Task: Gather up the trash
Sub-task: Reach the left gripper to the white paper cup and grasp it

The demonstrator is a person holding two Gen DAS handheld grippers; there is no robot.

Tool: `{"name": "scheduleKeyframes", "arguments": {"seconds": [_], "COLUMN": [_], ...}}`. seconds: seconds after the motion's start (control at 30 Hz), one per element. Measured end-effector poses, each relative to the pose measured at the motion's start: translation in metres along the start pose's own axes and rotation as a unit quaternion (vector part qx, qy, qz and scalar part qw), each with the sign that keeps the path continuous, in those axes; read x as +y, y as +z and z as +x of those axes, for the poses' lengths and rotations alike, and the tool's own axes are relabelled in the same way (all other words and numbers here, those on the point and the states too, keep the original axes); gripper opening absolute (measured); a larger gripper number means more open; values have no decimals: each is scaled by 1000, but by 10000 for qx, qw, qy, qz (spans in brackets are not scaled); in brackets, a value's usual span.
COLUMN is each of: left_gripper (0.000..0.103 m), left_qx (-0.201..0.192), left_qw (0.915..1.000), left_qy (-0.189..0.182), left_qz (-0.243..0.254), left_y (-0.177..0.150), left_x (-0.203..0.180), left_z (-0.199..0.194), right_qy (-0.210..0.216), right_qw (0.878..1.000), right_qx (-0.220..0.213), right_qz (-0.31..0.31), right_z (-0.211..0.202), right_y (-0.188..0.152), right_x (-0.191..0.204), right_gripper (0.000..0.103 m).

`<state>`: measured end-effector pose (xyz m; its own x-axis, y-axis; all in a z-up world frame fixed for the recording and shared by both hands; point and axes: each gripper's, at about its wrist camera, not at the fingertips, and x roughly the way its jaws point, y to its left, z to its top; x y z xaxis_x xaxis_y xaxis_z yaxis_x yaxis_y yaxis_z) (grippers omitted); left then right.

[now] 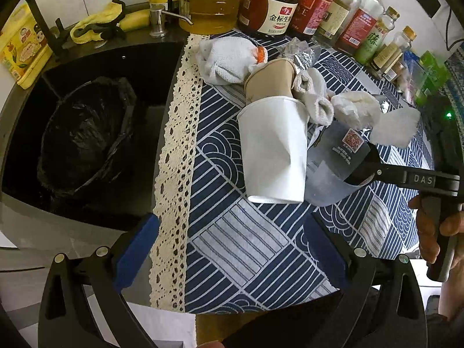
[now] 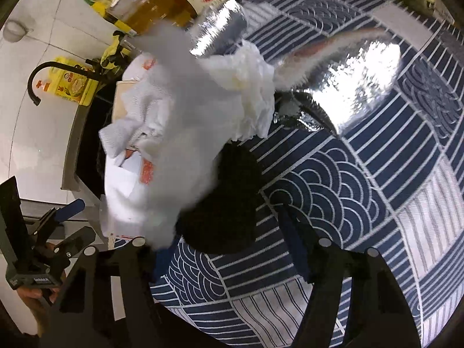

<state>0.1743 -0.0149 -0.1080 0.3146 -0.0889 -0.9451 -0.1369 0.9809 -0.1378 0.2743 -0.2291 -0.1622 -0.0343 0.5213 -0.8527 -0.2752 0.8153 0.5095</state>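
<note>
Several pieces of trash are lying heaped on the desk point(image 1: 261, 261): a white cup point(image 1: 272, 150) on its side, a brown cup point(image 1: 269, 79), crumpled tissues point(image 1: 229, 58) and foil point(image 2: 348, 66). The right gripper point(image 1: 359, 165) is seen pinching a clear plastic wrapper point(image 1: 327, 179) beside the white cup. The left gripper point(image 1: 232, 249) is being held open and empty, near the desk's front edge. The wrapper is best lifted clear before being carried to the black bin bag point(image 1: 84, 139) in the sink. A blue patterned cloth is covering the desk; sauce bottles point(image 1: 269, 8) are lining the back.
</note>
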Motion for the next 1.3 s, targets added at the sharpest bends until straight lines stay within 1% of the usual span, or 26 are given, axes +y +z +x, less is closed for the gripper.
{"name": "scheduleKeyframes", "arguments": {"seconds": [0.07, 0.13, 0.17, 0.27, 0.37, 0.5, 0.57, 0.67, 0.83, 0.97, 1.0, 1.03, 1.1, 1.13, 1.17, 1.3], "left_gripper": [97, 97, 97, 97, 97, 97, 97, 97, 96, 96, 94, 88, 79, 67, 64, 63], "left_qx": [29, 62, 74, 108, 156, 201, 233, 275, 412, 558, 558, 566, 648, 688, 765, 777], "left_qw": [10000, 9999, 9999, 9998, 9997, 9994, 9994, 9994, 9989, 9983, 9983, 9983, 9978, 9975, 9969, 9965], "left_qy": [31, 61, 66, 112, 53, 38, 65, -63, 12, 16, 11, -6, -58, -95, -187, -320], "left_qz": [17, 51, 71, 131, 158, 269, 260, 199, 243, 138, 142, 157, 158, 120, 64, -26], "left_y": [3, 5, 6, 9, 15, 23, 29, 38, 48, 54, 54, 55, 56, 54, 54, 55], "left_x": [-2, -5, -7, -11, -15, -20, -20, -19, -25, -24, -24, -25, -25, -25, -24, -21], "left_z": [2, 5, 6, 9, 12, 17, 19, 21, 33, 46, 47, 49, 55, 57, 59, 59], "right_qy": [8, 226, 322, 315, 367, 420, 447, 479, 588, 588, 589, 596, 671, 714, 752, 858], "right_qw": [10000, 9997, 9993, 9994, 9993, 9991, 9988, 9984, 9974, 9973, 9973, 9973, 9969, 9965, 9962, 9953], "right_qx": [34, 115, 182, 137, 99, -74, -181, -285, -351, -393, -399, -404, -393, -394, -393, -424], "right_qz": [9, 59, 71, 3, -10, -19, 8, 56, 205, 179, 156, 148, 150, 164, 185, 156], "right_z": [1, 2, 2, -3, -9, -27, -37, -49, -58, -63, -66, -67, -66, -67, -68, -73], "right_y": [3, 4, 5, 3, -2, -9, -13, -18, -21, -21, -21, -21, -21, -22, -22, -21], "right_x": [-1, -2, -3, -2, -3, -8, -11, -17, -26, -28, -29, -26, -22, -21, -21, -18], "right_gripper": [63, 50, 49, 49, 48, 48, 48, 48, 48, 48, 48, 48, 48, 48, 48, 48]}}
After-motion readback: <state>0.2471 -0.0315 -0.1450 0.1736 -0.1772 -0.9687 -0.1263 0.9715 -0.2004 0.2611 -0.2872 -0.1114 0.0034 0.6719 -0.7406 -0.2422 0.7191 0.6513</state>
